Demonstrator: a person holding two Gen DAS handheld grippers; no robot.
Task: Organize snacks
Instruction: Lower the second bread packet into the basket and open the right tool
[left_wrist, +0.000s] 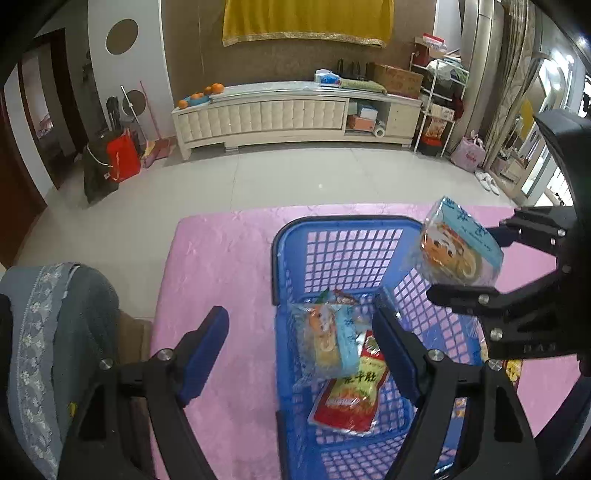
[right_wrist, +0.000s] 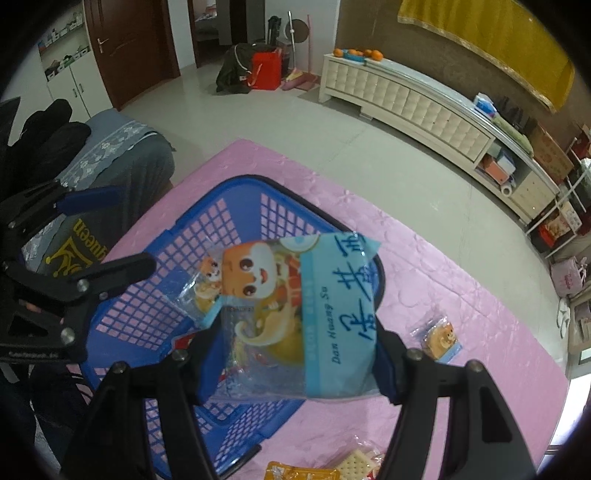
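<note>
Clamping a pastry packet (right_wrist: 295, 317), right gripper (right_wrist: 295, 365) hides basket (right_wrist: 207, 206); left gripper (left_wrist: 299, 350) apart.

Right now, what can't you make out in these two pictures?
- Left wrist view: the red pouch in the basket is partly under a blue packet; small print blurred.
- Right wrist view: the basket's contents sit behind the held snack packet.
- Right wrist view: crackers cut off by the bottom edge.
</note>
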